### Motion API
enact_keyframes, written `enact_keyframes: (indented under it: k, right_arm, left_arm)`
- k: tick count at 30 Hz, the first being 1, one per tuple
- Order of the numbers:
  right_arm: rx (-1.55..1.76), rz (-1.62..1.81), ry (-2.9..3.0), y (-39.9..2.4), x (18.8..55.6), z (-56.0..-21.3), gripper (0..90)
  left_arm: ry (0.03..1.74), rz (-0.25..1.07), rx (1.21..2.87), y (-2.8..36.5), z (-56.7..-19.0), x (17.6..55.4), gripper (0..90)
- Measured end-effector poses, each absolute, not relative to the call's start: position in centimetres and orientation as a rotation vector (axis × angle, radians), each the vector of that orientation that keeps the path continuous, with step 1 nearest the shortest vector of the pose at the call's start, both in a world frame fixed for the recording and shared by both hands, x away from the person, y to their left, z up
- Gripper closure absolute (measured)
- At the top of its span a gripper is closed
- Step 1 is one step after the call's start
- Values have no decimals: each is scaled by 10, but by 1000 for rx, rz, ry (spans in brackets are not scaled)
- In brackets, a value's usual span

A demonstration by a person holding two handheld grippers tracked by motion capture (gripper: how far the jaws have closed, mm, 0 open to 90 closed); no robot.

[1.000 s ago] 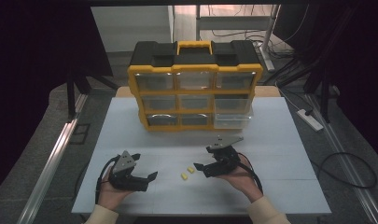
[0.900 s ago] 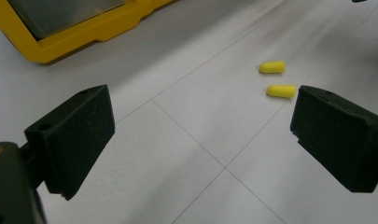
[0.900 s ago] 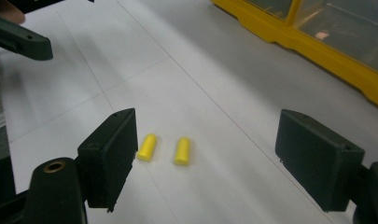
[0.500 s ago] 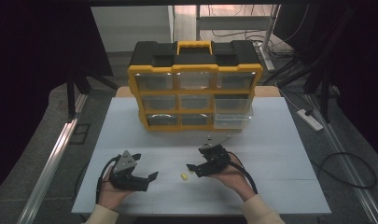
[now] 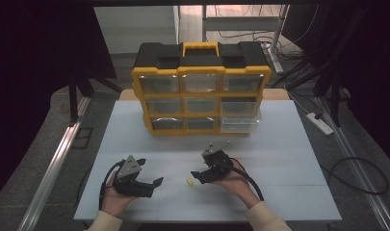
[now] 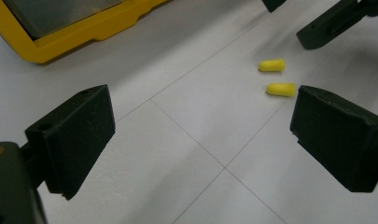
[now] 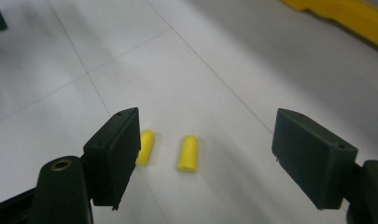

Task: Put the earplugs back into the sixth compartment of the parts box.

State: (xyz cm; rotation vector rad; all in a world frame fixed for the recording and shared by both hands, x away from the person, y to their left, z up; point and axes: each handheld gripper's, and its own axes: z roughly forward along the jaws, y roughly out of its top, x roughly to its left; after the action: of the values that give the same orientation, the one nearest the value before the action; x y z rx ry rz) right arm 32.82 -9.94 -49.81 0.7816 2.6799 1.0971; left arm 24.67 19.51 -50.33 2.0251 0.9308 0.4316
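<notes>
While both grippers' jaws gape, two yellow earplugs (image 7: 188, 153) lie between the right gripper's (image 7: 210, 158).

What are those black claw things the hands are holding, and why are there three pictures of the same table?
A person sits at a white table and holds a grabbing tool in each hand: the left tool and the right tool. One camera looks down from above. The other two cameras ride on the tools, so you see each tool's two black jaws poking up from the bottom.

On the table lie two small yellow foam plugs, close together. Behind them stands a yellow and black drawer box with clear drawers; the bottom right one is pulled out.

Nothing is held. Both tools are open. The right tool has come down over the plugs, its jaws closing a little, with one plug between them.
</notes>
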Motion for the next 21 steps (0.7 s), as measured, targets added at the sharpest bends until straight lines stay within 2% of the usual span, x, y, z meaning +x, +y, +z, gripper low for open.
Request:
enact_keyframes:
  k: [13, 17, 21]
  right_arm:
    - [776, 976, 2692, -90, 327, -516, 341]
    - [752, 947, 2702, -88, 326, -517, 412]
    - [754, 925, 2734, -89, 326, -520, 558]
  left_arm:
    - [932, 432, 2025, 195, -503, 247, 65]
    - [934, 427, 2028, 195, -504, 247, 65]
    - [934, 432, 2027, 195, -504, 246, 66]
